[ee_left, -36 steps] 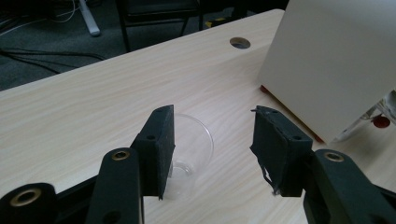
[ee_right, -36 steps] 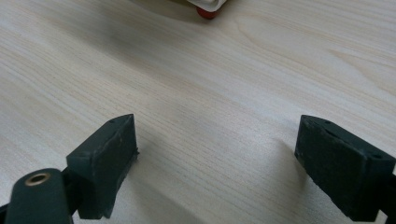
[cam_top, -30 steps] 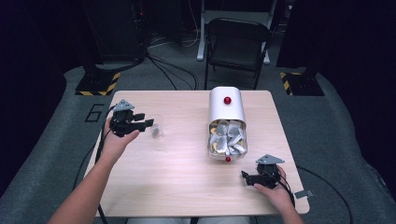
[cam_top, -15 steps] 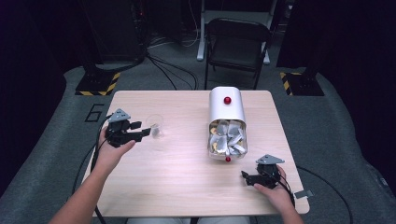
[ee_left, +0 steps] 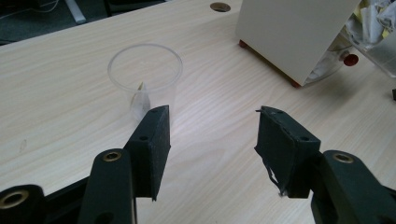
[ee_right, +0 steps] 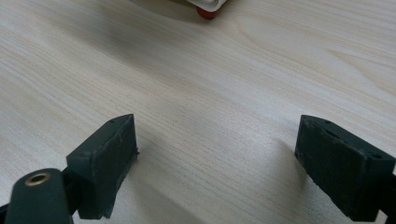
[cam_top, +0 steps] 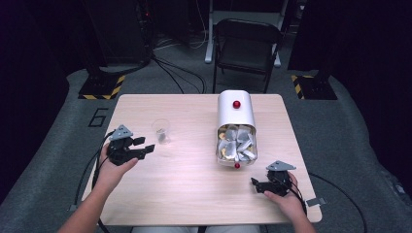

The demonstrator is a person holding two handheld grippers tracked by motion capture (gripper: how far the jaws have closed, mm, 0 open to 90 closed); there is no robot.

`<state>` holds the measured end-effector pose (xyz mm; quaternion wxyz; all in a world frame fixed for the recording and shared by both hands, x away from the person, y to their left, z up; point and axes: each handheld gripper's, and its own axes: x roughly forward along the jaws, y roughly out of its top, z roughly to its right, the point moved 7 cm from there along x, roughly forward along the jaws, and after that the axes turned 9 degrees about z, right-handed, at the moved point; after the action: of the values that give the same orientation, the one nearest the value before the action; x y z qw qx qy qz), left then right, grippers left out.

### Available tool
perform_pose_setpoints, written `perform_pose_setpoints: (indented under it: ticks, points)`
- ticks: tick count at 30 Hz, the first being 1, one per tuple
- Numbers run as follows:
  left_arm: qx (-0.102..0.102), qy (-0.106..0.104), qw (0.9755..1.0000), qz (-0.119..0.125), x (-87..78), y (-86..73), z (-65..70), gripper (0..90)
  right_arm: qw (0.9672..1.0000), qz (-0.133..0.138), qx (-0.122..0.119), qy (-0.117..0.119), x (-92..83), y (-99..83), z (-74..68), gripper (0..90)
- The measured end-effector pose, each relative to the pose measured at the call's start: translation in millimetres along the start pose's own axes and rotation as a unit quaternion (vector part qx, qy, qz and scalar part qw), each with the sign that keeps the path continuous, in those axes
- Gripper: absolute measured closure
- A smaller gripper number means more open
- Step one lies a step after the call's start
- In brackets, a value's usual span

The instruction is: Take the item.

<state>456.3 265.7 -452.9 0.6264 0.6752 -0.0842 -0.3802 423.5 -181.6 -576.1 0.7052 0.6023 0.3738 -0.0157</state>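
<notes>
Here the left gripper [ee_left: 212, 135], jaws apart and empty, half hid the clear plastic cup [ee_left: 144, 77] holding an indistinct scrap [ee_left: 139, 100].

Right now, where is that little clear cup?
In the high view the clear cup stands on the table's left half, just beyond the left tool, apart from it.

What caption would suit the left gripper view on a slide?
Open left tool facing a clear plastic cup on the wooden table, white box beyond.
</notes>
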Motion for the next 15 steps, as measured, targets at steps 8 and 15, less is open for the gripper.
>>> perform_pose_setpoints:
  ticks: [8,15]
  points:
    - [0.003,0.0,1.0,-0.007,-1.8,-22.1,3.7,44.3,1.0,0.0,0.0,0.0,0.0,0.0,0.0,12.4]
    - [-0.012,0.006,0.9999,-0.005,-4.2,-38.2,2.5,43.9,1.0,0.0,0.0,0.0,0.0,0.0,0.0,12.4]
